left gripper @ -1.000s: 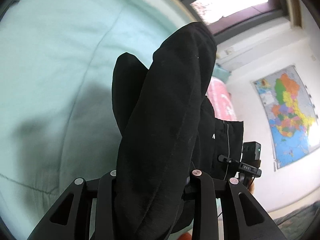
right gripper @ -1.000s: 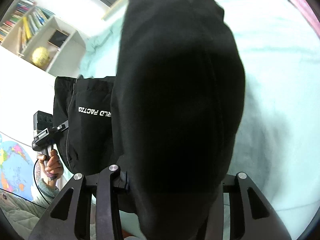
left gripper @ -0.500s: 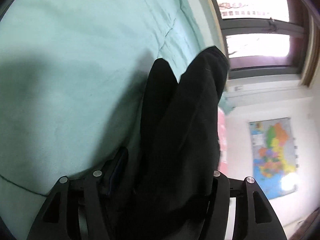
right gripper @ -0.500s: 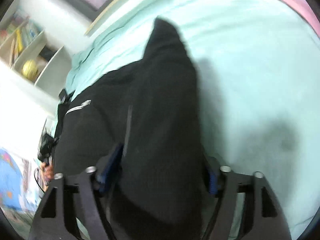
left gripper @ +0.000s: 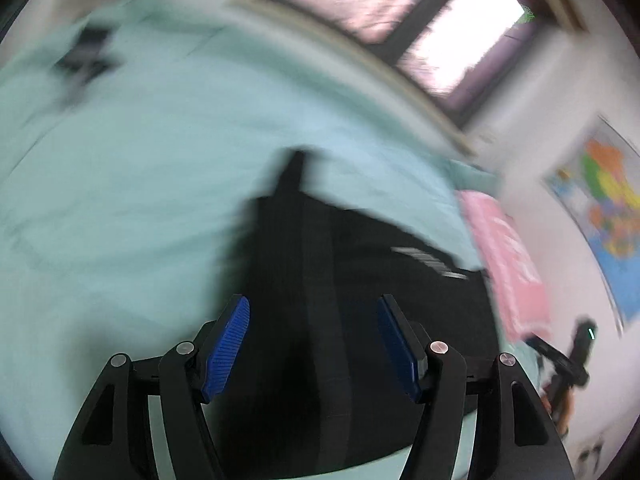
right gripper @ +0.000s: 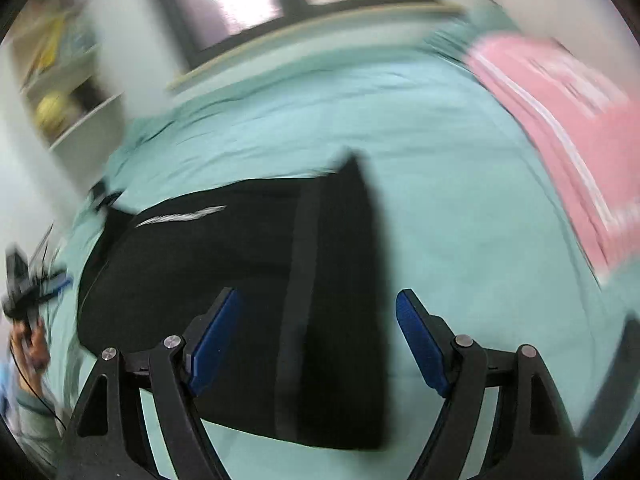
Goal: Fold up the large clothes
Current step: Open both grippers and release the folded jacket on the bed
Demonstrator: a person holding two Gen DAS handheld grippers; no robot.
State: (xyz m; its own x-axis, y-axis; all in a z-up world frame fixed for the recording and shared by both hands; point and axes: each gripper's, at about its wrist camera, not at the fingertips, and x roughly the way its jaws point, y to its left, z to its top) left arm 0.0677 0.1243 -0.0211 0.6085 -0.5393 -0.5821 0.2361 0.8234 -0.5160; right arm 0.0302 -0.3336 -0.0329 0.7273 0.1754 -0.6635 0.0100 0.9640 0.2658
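Both tools hang above the bed with blue pads spread apart and nothing between them: the left tool (left gripper: 314, 346) and the right tool (right gripper: 316, 338) each look down on the black garment (right gripper: 248, 264). It lies flat on the mint-green bedsheet (right gripper: 460, 184), folded into a dark block with a white printed stripe (right gripper: 180, 216) near its left edge. A pink cloth (right gripper: 560, 120) sits far right on the bed. Heavy motion blur smears both views; the shelf (right gripper: 68, 92) contents at far left are hard to make out.

Matt black cloth garment (right gripper: 248, 264); smooth mint cotton-like bedsheet (right gripper: 460, 184); ribbed blue pads (left gripper: 226, 346).
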